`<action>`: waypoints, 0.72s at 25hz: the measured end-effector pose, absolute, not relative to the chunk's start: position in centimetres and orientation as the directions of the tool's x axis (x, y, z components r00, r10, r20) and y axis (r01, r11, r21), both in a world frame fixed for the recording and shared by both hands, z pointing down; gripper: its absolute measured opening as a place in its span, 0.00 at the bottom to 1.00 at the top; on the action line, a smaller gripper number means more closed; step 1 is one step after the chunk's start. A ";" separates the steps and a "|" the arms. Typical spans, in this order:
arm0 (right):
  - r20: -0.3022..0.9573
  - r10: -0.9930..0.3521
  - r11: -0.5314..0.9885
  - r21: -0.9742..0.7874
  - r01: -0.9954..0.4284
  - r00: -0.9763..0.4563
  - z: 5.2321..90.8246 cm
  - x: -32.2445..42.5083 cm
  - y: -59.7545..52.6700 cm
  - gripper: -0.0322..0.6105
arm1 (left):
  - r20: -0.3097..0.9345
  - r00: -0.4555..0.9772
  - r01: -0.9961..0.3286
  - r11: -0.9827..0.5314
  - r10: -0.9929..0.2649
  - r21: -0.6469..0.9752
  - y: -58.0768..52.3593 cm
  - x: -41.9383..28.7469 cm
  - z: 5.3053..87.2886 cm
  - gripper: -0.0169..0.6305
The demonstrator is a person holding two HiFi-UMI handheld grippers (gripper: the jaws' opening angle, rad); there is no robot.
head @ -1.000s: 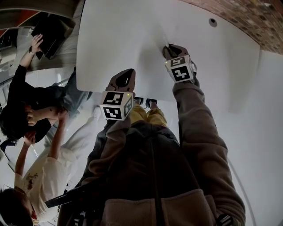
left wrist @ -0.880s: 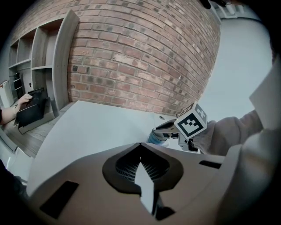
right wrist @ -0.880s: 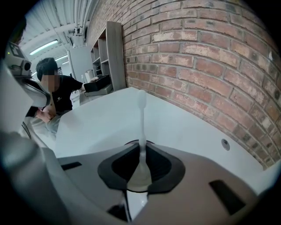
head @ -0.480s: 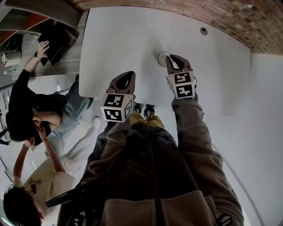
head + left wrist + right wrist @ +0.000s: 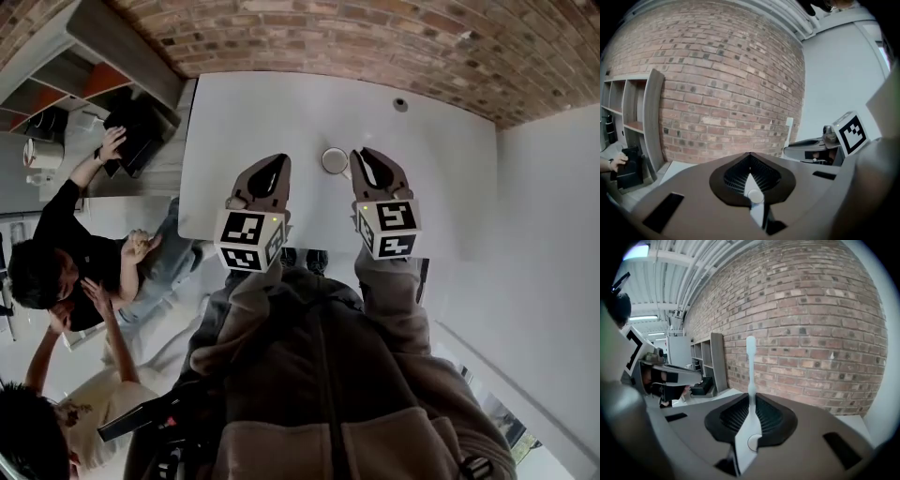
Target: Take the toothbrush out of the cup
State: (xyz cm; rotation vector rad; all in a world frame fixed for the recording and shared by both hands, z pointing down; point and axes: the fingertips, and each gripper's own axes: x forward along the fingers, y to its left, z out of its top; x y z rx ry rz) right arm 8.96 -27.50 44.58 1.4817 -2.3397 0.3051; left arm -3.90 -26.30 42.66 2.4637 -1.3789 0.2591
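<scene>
Between your right gripper's (image 5: pixel 377 171) closed jaws the toothbrush (image 5: pixel 751 363) stands upright, clamped low on its handle, out of the cup (image 5: pixel 335 160). That cup sits on the white table (image 5: pixel 450 187) just left of the gripper. Your left gripper (image 5: pixel 265 178) hovers near, jaws together on nothing. People (image 5: pixel 56 262) stand well off left. Half a second ago the right gripper overlapped the cup's rim; now it sits beside it.

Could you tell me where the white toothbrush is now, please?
In the right gripper view, the white plastic toothbrush stands clamped in the right claw, before the brick wall.
</scene>
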 end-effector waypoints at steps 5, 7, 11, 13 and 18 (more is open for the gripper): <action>0.288 -0.877 0.414 0.047 -0.909 -0.385 38.0 8.8 -26.5 0.12 | 0.195 0.539 -0.842 -0.527 -0.819 0.116 -26.9 -3.1 36.9 0.03; 0.244 -0.891 0.410 0.066 -0.910 -0.384 36.0 8.7 -26.3 0.12 | 0.158 0.547 -0.837 -0.539 -0.822 0.094 -27.1 -2.7 35.2 0.03; 0.181 -0.907 0.400 0.096 -0.911 -0.379 32.9 8.8 -25.8 0.12 | 0.092 0.559 -0.829 -0.556 -0.824 0.056 -27.3 -2.0 32.1 0.03; 0.158 -0.912 0.395 0.104 -0.913 -0.377 31.8 8.9 -25.7 0.12 | 0.070 0.564 -0.826 -0.563 -0.823 0.042 -27.4 -1.8 30.9 0.03; 0.104 -0.924 0.379 0.124 -0.917 -0.367 29.6 9.5 -25.8 0.12 | 0.020 0.579 -0.815 -0.579 -0.815 0.018 -27.7 -1.2 28.7 0.03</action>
